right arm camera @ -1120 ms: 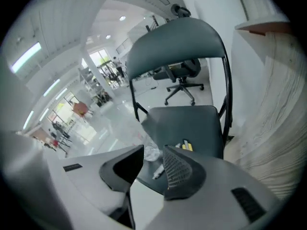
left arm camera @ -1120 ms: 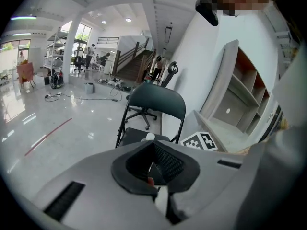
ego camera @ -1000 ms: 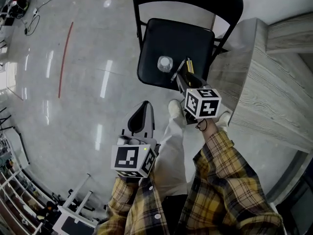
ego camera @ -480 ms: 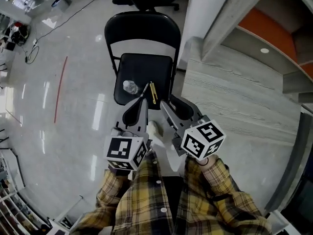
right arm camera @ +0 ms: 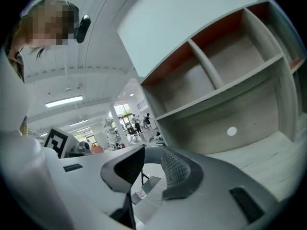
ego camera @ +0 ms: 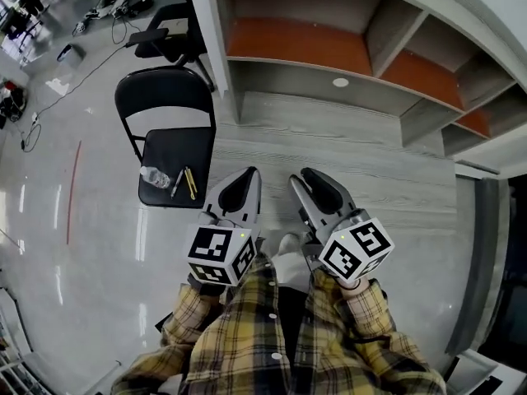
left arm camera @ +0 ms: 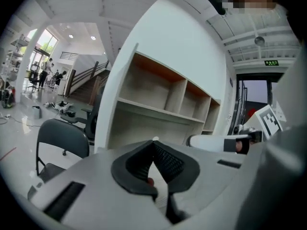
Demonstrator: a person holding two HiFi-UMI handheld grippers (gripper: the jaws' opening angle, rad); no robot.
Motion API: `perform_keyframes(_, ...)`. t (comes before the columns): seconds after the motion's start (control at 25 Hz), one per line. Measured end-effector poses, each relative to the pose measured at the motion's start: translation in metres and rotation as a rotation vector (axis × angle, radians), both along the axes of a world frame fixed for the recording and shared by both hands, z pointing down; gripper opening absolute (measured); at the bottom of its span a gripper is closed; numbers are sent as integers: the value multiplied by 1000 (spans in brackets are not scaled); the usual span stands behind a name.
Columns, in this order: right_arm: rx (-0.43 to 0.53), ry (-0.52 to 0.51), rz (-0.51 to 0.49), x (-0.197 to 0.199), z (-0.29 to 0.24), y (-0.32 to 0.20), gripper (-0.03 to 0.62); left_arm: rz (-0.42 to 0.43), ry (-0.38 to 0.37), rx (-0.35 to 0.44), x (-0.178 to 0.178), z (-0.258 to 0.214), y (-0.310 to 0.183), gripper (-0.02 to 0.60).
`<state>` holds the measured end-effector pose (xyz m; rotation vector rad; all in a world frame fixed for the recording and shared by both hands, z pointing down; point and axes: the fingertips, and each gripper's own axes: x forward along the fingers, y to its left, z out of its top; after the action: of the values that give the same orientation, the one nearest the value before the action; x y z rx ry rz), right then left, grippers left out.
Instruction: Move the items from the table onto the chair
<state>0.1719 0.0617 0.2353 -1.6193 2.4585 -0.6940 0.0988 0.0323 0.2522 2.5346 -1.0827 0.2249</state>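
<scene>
A black folding chair (ego camera: 167,150) stands left of the grey wooden table (ego camera: 395,175). On its seat lie a clear plastic bottle (ego camera: 155,175), a dark pen (ego camera: 176,183) and a yellow pencil (ego camera: 190,183). My left gripper (ego camera: 244,177) is shut with nothing in it, over the table's near left part. My right gripper (ego camera: 308,177) hangs beside it, open and empty. A small white disc (ego camera: 340,81) lies far back under the shelf and shows in the right gripper view as the disc (right arm camera: 231,131). The left gripper (left arm camera: 154,150) and the right gripper (right arm camera: 152,163) both face the shelf.
A shelf unit (ego camera: 346,31) with orange back panels rises at the table's far edge. The shiny floor (ego camera: 90,245) spreads to the left, with a red line (ego camera: 72,189) and office chairs (ego camera: 165,35) farther back. A dark doorway (left arm camera: 254,102) shows to the right.
Both grippers have pulled back from the chair seat and swung right and up over the table. The pen, pencil and bottle stay on the seat.
</scene>
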Motion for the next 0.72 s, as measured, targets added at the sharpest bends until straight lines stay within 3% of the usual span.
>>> perform_keyframes(0.16,12,88,64,66,-4,31,79,58,18,-4,62,-10,29,5)
perform_keyframes(0.32,7,149,138,112,-6,55,40,135,6,-15,96,-17,46,5)
perform_keyframes(0.56,14,338,236,146,-17,72,18,231,-21,20,125,-29,49,5)
perform_keyframes(0.72,6,341,288,161,-21,74,18,274,-19,24,140,-30,48,5)
